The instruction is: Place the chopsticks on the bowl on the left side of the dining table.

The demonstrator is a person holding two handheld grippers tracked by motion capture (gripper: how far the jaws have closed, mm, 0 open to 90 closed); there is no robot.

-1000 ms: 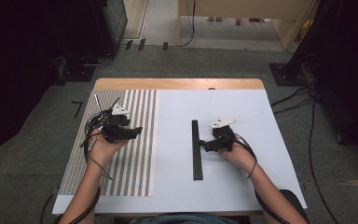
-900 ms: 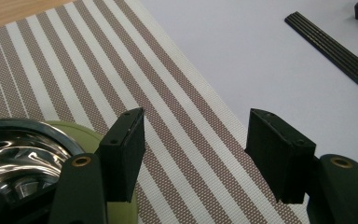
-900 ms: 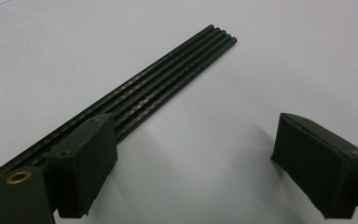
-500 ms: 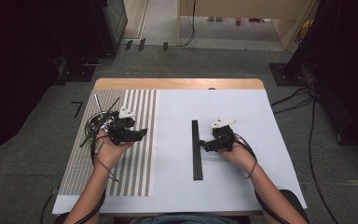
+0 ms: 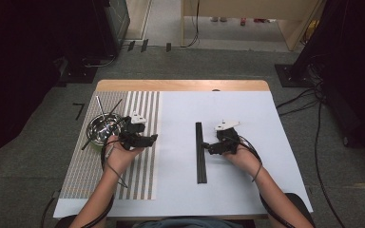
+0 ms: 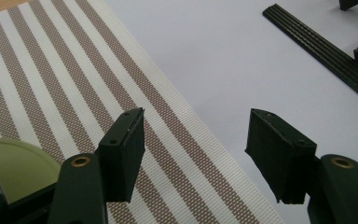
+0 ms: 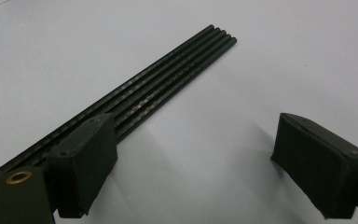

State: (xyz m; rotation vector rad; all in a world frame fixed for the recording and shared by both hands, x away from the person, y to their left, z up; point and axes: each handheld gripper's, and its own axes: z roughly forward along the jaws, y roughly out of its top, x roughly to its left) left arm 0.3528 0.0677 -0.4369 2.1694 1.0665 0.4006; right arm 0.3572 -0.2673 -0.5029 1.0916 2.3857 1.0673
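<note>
Several thin black sticks (image 5: 199,152) lie side by side in a straight row on the white table (image 5: 247,190). My right gripper (image 5: 209,148) rests just right of the row, pointing at it. In the right gripper view it (image 7: 193,140) is open, with the sticks (image 7: 168,84) passing under its left jaw and only bare table between the pads. My left gripper (image 5: 152,138) hovers over the striped mat (image 5: 138,175), pointing right. In the left gripper view it (image 6: 196,135) is open with nothing in it, and the sticks (image 6: 321,46) lie far off.
A metal bowl (image 5: 102,129) with a few thin rods leaning out of it stands on the mat, left of my left hand. A green rim (image 6: 14,161) shows beside the left jaw. The table's wooden far edge (image 5: 180,85) lies beyond.
My left hand has moved right and a little toward the person, uncovering the metal bowl. The right hand and the sticks have stayed put.
</note>
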